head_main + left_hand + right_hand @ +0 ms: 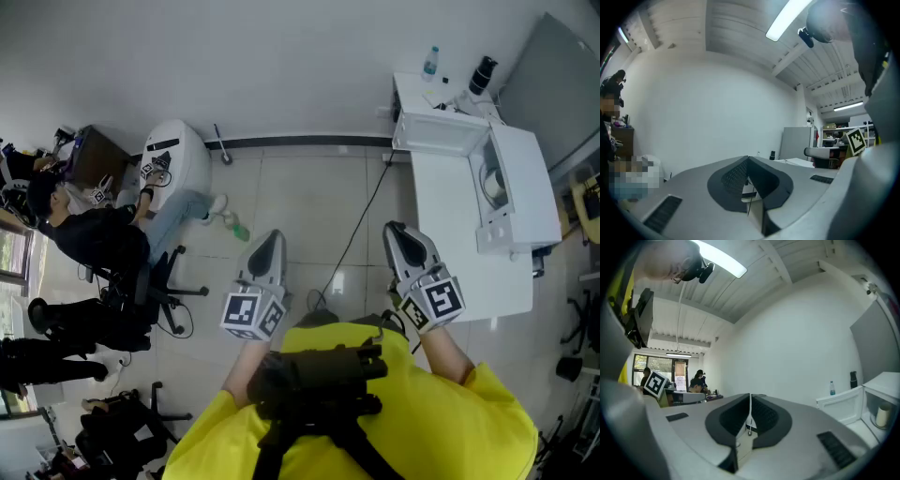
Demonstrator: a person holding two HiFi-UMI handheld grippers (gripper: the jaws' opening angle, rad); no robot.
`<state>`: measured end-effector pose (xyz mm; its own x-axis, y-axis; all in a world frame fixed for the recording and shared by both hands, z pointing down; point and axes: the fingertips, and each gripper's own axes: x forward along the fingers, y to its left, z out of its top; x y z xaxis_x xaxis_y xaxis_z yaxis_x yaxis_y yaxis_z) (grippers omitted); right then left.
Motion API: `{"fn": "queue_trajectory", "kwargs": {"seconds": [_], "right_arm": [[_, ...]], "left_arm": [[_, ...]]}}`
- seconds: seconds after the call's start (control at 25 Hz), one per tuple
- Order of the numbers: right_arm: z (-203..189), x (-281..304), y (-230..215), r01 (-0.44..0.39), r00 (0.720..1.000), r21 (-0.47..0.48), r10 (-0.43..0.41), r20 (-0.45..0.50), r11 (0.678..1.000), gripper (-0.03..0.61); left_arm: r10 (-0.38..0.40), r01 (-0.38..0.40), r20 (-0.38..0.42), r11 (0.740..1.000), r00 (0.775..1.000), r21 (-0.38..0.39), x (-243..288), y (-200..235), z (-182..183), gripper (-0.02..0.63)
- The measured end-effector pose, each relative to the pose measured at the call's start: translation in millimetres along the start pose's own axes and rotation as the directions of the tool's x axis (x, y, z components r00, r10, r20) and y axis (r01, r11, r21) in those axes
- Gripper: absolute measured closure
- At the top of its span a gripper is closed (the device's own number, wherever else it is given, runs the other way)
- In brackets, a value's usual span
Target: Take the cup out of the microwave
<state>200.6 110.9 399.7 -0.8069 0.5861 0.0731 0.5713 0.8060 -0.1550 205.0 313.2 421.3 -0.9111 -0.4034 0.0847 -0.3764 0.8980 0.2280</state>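
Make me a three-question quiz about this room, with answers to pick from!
1. Where is the cup?
A. on the floor
B. inside the microwave
C. on a chair

2. What colour is the shirt of the person holding the grippers?
A. yellow
B. red
C. blue

3. How are the left gripper and the right gripper?
A. both wide open
B. both shut, with nothing between the jaws
C. both shut on a bottle

Answers:
1. B, because the right gripper view shows the cup standing in the open microwave.
2. A, because the head view shows yellow sleeves.
3. B, because each gripper view shows its jaws together and empty.
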Motion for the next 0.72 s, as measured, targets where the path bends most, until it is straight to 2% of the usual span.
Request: {"fn": "queue_trajectory", "kwargs": {"seconds": [0.04, 0.16, 0.28, 0.52, 0.72], "right_arm": [[2, 17, 6, 0.002, 1.0, -0.002, -0.002, 0.004, 1.0, 0.574], [9, 62, 18, 0.009, 1.0, 0.001, -0.009, 0.012, 1.0, 0.574], [6, 92, 13, 0.031, 1.0, 0.004, -0.031, -0.005, 1.0, 0.574], [0, 147, -41, 0.075, 0.997, 0.021, -0.075, -0.027, 0.997, 0.575], [10, 202, -114, 0.115, 0.993, 0.039, -0.115, -0.006, 0.993, 0.574]], "left_arm": [[0.002, -0.002, -0.006, 1.0, 1.0, 0.003, 4, 19, 4, 0.612], [0.009, -0.008, -0.037, 1.0, 0.999, 0.017, 20, 67, 12, 0.612], [0.003, -0.002, -0.061, 1.0, 0.998, 0.02, 42, 94, 14, 0.612], [-0.015, 0.015, -0.059, 1.0, 0.998, 0.002, 121, 130, 10, 0.612], [-0.064, 0.064, -0.047, 0.998, 0.997, 0.014, 215, 134, 24, 0.612]]}}
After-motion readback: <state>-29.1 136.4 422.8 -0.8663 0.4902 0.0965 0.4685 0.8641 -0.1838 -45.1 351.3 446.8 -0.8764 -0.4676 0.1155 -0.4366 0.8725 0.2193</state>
